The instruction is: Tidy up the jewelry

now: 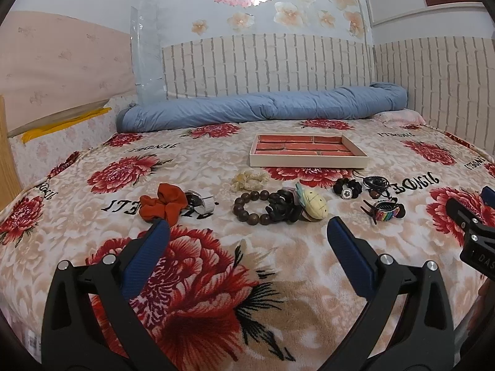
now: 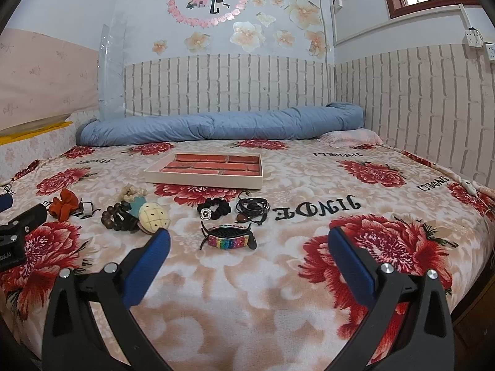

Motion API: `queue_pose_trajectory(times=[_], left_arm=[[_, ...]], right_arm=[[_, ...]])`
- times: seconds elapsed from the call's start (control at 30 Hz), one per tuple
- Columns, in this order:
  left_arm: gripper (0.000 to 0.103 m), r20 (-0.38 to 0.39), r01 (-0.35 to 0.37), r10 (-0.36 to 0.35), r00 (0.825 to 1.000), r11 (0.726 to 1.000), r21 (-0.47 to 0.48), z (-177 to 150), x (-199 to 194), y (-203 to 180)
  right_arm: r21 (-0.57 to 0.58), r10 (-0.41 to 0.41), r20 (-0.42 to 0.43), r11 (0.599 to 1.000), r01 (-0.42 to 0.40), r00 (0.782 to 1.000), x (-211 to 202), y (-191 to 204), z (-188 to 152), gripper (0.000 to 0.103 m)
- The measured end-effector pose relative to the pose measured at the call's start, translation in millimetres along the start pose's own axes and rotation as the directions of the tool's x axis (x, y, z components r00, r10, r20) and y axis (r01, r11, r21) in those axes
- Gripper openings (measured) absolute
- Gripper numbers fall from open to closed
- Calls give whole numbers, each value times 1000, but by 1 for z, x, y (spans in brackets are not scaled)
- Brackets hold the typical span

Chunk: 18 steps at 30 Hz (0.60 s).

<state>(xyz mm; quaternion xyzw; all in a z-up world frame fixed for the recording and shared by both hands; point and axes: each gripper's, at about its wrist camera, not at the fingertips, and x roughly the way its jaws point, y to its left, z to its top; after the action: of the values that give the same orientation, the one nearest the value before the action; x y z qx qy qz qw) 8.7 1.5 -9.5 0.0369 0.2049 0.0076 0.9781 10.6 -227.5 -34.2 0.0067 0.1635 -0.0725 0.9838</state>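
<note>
Rolled blue quilt (image 1: 263, 106) behind tray (image 1: 309, 160); scattered jewelry before both spread grippers.

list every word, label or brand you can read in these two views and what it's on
"JINDE": large black letters woven into the floral blanket, seen upside down.
"JINDELI" or similar: smaller repeats of that blanket lettering, too distorted to be sure.
"DAS": cut-off white letters on the right gripper body.
Left gripper label: too blurred to read.
</note>
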Motion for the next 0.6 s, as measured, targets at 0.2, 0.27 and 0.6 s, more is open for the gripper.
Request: queue_pose_trajectory(times=[0.2,0.27,0.6], left_arm=[[98,-15,4,-4,1000,1000,11,0,5,-1],[98,-23,4,-4,1000,1000,18,0,7,0],[98,-61,8,-6,998,1000,20,14,25,6]], right_arm=[[1,-6,-8,1000,6,1000,6,-1,-3,99],[-1,-8,-4,1000,8,1000,6,-1,-3,99],[-8,-14,-32,1000,14,999,28,6,9,99]])
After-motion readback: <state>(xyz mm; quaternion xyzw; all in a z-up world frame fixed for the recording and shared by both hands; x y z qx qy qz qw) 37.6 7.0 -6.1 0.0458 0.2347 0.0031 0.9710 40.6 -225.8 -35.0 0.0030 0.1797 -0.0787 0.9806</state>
